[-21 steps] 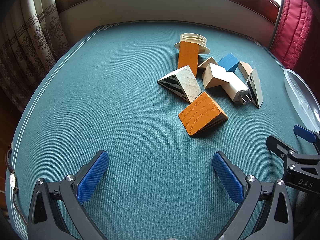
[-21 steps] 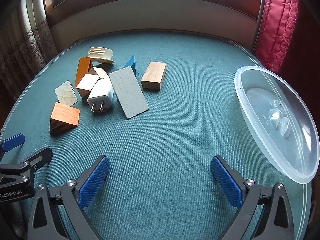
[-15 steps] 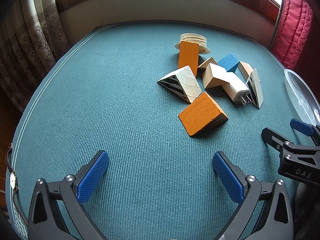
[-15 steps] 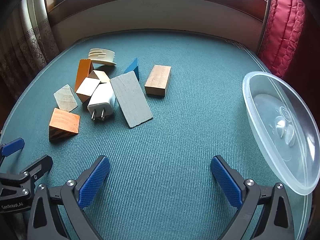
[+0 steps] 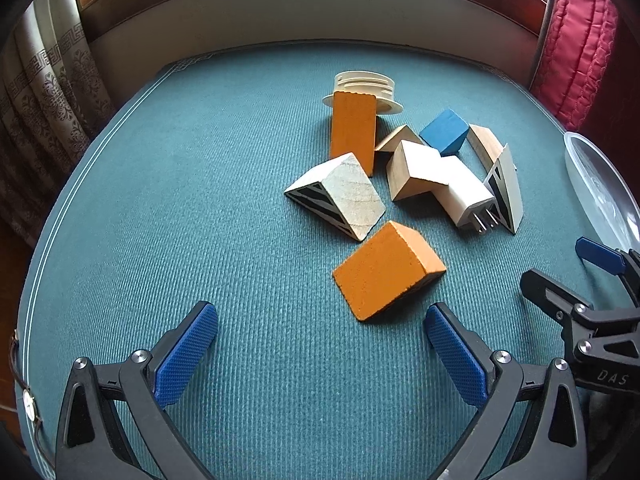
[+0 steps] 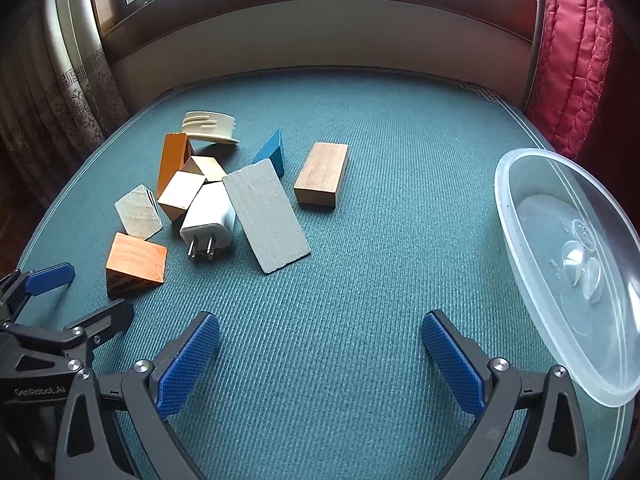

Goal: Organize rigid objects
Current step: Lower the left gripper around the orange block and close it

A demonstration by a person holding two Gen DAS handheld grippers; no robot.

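Your right wrist view shows the whole clear bowl [image 6: 520,216] at the right of the green table [image 6: 360,320], plus the flat top of the brown block [image 6: 322,178] and the grey slab [image 6: 266,218]. Your left view catches only the bowl's rim [image 5: 576,168] and sees the slab edge-on, but it shows the striped end of the pale wedge [image 5: 340,198] and the cream spool [image 5: 366,92] behind the upright orange block [image 5: 353,130].

Both of your grippers are spread wide and hold nothing: the left gripper [image 5: 320,356] hovers over bare cloth with the orange wedge [image 5: 386,276] just ahead of its right finger, and the right gripper [image 6: 320,364] hovers well short of the pile. The white plug [image 6: 208,216] lies among the blocks, prongs toward you, beside the blue block [image 6: 272,154].

Since the earlier frames, your left gripper has moved closer to the orange wedge, and your right gripper has advanced too; the pile has not shifted.
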